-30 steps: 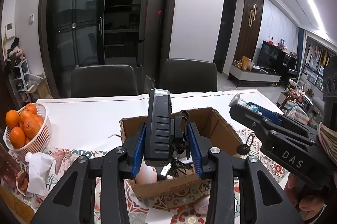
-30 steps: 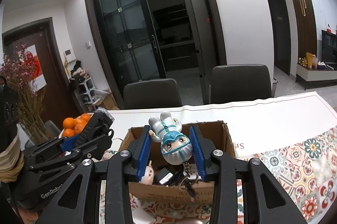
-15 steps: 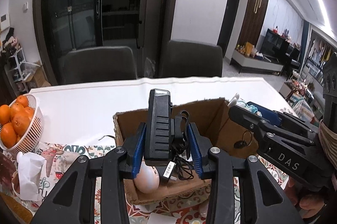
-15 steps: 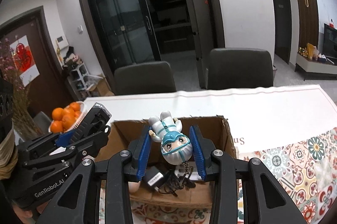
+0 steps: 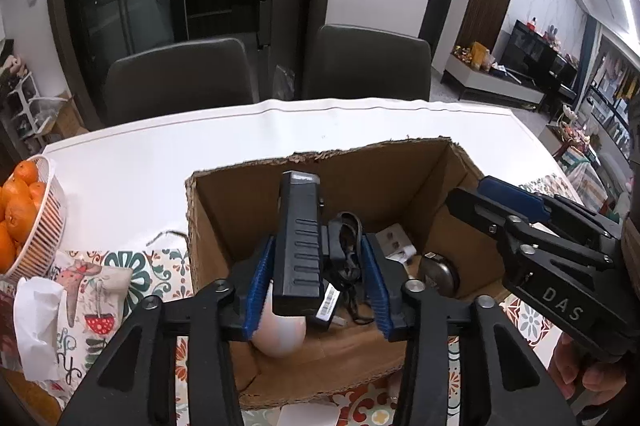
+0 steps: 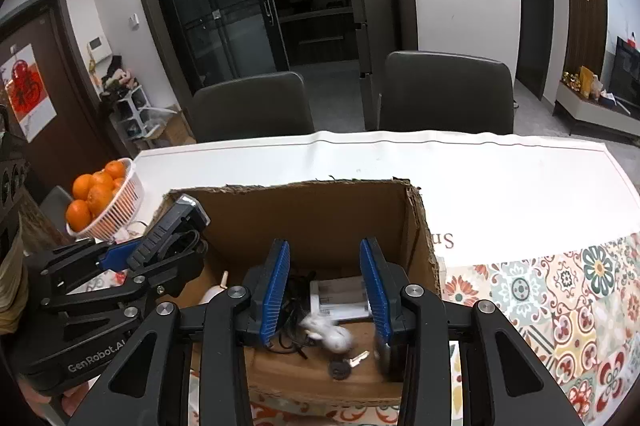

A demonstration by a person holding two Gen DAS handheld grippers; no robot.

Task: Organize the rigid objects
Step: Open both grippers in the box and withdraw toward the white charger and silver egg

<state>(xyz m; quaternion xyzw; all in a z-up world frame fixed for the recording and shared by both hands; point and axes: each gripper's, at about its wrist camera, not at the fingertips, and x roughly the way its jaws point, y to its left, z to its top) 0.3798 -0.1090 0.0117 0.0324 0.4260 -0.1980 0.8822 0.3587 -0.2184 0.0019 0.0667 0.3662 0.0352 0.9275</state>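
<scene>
An open cardboard box (image 5: 240, 201) stands on the table; it also shows in the right wrist view (image 6: 320, 214). My left gripper (image 5: 316, 280) is shut on a black ribbed device with a strap (image 5: 300, 242) and holds it over the box; it shows from the side in the right wrist view (image 6: 172, 226). My right gripper (image 6: 324, 286) is open and empty above the box. The small figurine with a keychain (image 6: 328, 332) lies blurred on the box floor below it. A cable, a white adapter (image 6: 340, 296), a pale egg-shaped thing (image 5: 280, 334) and a round metal thing (image 5: 438, 274) lie inside.
A white basket of oranges (image 5: 44, 222) stands at the left, with a crumpled tissue (image 5: 34, 326) in front of it. A patterned cloth (image 6: 560, 306) covers the near table. Two dark chairs (image 5: 176, 77) stand behind the white table (image 5: 120, 177).
My right gripper has opened and let go of the figurine, which has dropped into the box. Both grippers have moved lower and closer over the box. The left still holds the black device.
</scene>
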